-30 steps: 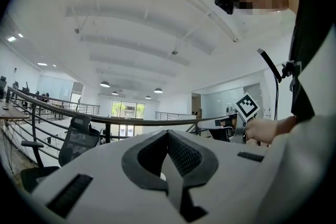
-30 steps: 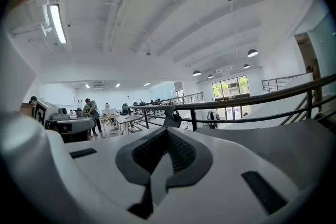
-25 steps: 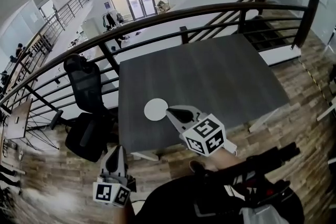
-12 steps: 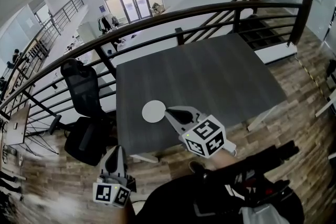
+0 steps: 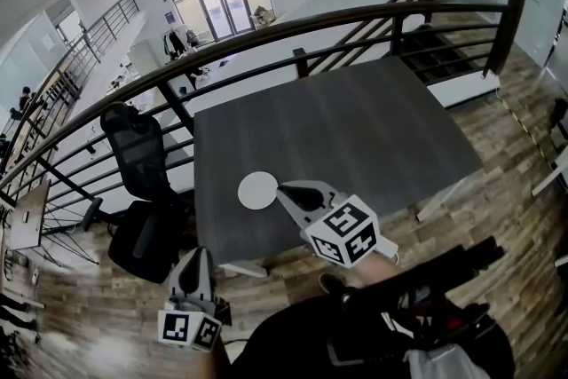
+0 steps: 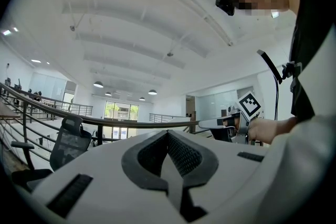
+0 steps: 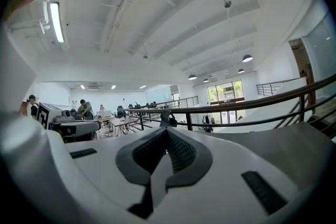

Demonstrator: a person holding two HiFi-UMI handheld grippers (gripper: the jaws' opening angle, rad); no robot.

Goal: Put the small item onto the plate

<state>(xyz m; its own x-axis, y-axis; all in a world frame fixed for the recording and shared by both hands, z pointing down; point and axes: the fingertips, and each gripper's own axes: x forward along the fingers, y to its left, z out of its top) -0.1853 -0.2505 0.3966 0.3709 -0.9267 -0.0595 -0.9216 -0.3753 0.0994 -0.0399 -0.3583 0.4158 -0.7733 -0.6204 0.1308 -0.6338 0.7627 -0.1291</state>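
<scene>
Head view: dark grey rectangular tabletop point(image 5: 355, 138) ahead of both tongs, black metal railing point(image 5: 293, 27) curving along its far side. Small white round flat plate point(image 5: 257, 190) lying on tabletop near front-left corner, just left of right tongs point(image 5: 280, 186). Tip of right tongs level with plate's right edge; contact not tellable. Right tongs clenched, jaws drawn to a single point, nothing between them. Left tongs point(image 5: 199, 251) low and off the tabletop's near-left corner, over brown wood-plank floor point(image 5: 80, 315), well apart from plate and behind right tongs. Black mesh office chair point(image 5: 138, 146) ahead-left of left tongs, beside tabletop's left edge.

Left gripper view: left tongs point(image 6: 169, 134) clenched, ribbed dark pads meeting in one line, nothing gripped. Right tongs point(image 6: 205, 124) off to the right of left tongs, pointing left, held by a hand point(image 6: 268, 128), marker cube above it. Black chair back point(image 6: 68, 139) to the left, railing point(image 6: 136, 123) across behind. Plate not seen here.

Right gripper view: right tongs point(image 7: 167, 131) clenched, pads closed together, empty. Grey tabletop point(image 7: 294, 144) lower right of tip, railing point(image 7: 247, 106) beyond. Left tongs point(image 7: 79, 127) far left. Plate hidden under own tongs body.
</scene>
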